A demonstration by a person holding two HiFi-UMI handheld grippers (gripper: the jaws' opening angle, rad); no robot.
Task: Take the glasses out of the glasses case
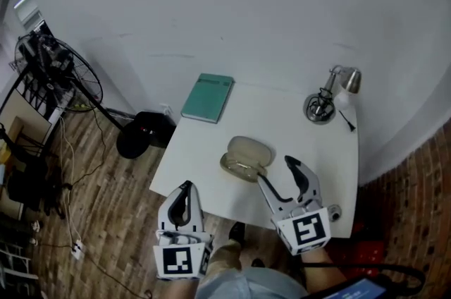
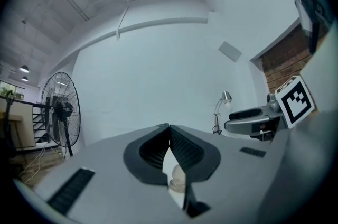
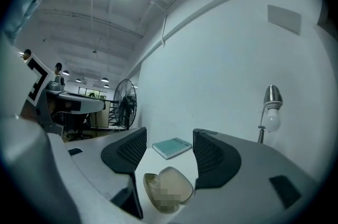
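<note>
A beige glasses case (image 1: 246,156) lies open in the middle of the white table (image 1: 310,149), with its lid tipped back. What lies in its lower half is too small to make out. My right gripper (image 1: 276,171) is open just right of the case and does not touch it. In the right gripper view the case (image 3: 168,191) sits low between the two spread fingers (image 3: 127,151). My left gripper (image 1: 186,186) is shut and empty at the table's near left edge. In the left gripper view its tips (image 2: 169,128) meet, and the case (image 2: 177,178) shows through the gap below them.
A teal book (image 1: 208,98) lies at the table's far left corner and also shows in the right gripper view (image 3: 171,147). A chrome desk lamp (image 1: 325,101) stands at the far right. On the wooden floor to the left stands a black fan (image 1: 60,72).
</note>
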